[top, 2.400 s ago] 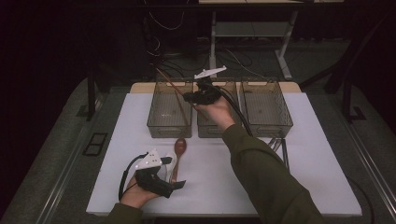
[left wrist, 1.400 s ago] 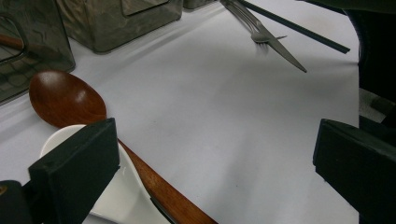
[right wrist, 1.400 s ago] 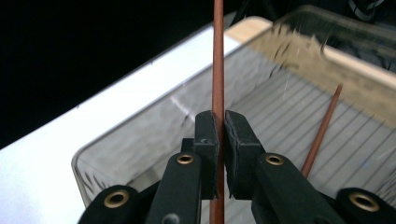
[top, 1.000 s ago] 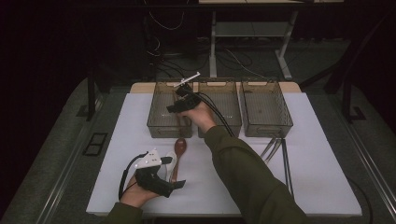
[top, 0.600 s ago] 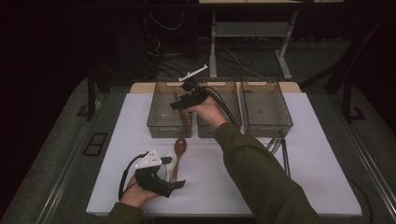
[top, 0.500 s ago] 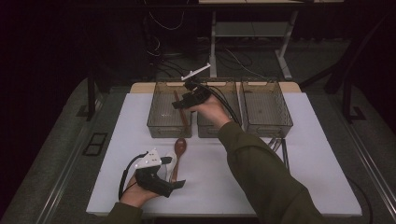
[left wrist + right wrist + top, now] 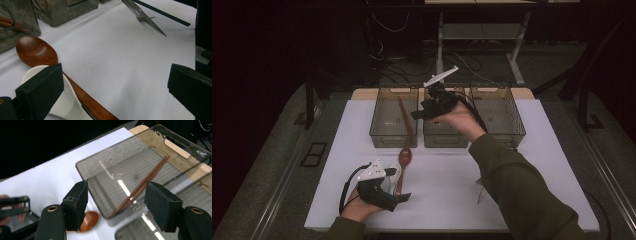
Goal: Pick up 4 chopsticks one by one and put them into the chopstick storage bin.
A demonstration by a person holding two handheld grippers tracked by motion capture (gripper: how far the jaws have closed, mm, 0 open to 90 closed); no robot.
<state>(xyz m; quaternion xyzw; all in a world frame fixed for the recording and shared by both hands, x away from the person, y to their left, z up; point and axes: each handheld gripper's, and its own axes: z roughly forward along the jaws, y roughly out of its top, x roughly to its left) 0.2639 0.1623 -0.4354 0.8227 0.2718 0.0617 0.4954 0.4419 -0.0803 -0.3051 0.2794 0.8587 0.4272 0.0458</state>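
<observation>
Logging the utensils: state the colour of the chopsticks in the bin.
Reddish-brown chopsticks, clearest in the right gripper view.

High view looks down overhead; both gripper views, close in, share the wooden spoon (image 7: 35, 51).

Three clear smoky plastic bins (image 7: 392, 134) in row at far edge of white table mat (image 7: 452, 195). Two brown wooden chopsticks (image 7: 140, 186) in left bin. One brown wooden spoon (image 7: 37, 51). One white ceramic spoon (image 7: 62, 105). One metal fork (image 7: 136, 11). One metal serrated knife (image 7: 155, 26). Two black grippers (image 7: 384, 192).
</observation>
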